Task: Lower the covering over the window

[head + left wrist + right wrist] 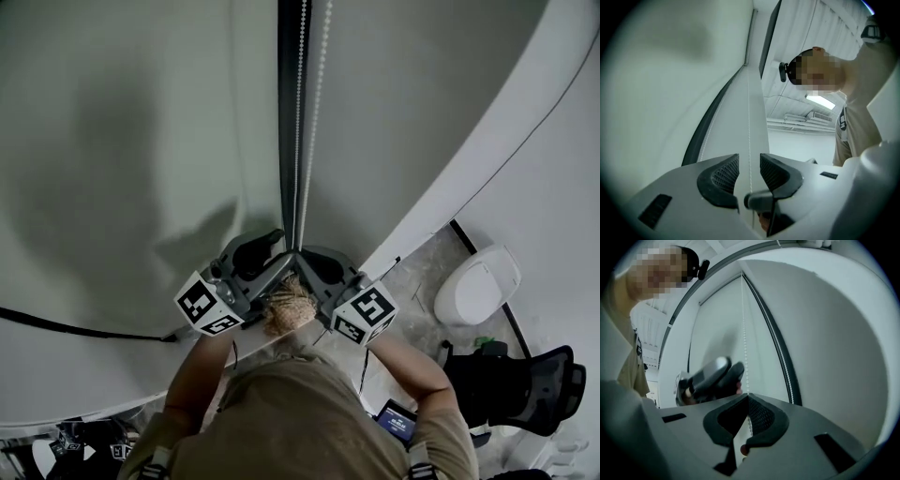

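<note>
Two grey blind panels point(141, 141) hang on either side of a dark vertical window post point(288, 112). A white bead chain point(302, 112) runs down beside the post. My left gripper point(277, 240) is open, and the chain point(750, 117) passes freely between its ribbed pads point(726, 173) without touching them. My right gripper point(302, 253) sits just beside the left one, with its jaws shut on the same chain point(743, 333) at the tips point(748, 395). The left gripper point(712, 376) shows a little above it in the right gripper view.
A white curved ledge point(487, 141) runs below the window. On the floor to the right stand a white rounded appliance point(476, 286) and a black office chair point(525, 384). A black cable point(75, 328) crosses the left ledge. A small blue-screened device point(396, 419) lies near my right arm.
</note>
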`<state>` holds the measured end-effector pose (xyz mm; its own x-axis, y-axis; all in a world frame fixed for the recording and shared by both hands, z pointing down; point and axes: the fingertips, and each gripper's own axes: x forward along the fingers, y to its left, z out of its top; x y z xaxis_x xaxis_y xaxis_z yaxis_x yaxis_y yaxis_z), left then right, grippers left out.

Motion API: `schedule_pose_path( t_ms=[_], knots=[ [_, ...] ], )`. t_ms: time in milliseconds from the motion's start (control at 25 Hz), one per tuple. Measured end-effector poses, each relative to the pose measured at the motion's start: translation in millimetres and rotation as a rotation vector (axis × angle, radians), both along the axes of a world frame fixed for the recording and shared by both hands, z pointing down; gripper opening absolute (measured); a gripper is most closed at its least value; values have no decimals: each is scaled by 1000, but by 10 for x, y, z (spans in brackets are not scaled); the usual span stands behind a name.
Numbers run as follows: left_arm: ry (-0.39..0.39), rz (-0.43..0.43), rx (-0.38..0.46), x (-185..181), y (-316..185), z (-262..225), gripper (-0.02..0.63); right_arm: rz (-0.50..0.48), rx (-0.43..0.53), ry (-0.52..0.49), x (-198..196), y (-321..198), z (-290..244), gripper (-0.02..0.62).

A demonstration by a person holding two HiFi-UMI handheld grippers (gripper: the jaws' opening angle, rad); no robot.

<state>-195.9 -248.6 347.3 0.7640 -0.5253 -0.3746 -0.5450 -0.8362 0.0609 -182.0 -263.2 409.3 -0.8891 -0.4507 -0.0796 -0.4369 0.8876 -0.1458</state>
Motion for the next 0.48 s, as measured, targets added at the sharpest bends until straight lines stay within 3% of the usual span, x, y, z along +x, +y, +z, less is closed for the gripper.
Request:
schedule_pose_path(
  t_ms=[200,280,480],
  knots=[
    [-88,-83,-19,354,-196,-257,119,-101,-34,11,-1,158,58,8],
    [-90,-125,-3,364,-184,-269,47,-127,-35,1,17,193,69,8],
    [-95,-176,41,215,49,-220,44,-159,-34,-20,-74,240,135,8]
  ],
)
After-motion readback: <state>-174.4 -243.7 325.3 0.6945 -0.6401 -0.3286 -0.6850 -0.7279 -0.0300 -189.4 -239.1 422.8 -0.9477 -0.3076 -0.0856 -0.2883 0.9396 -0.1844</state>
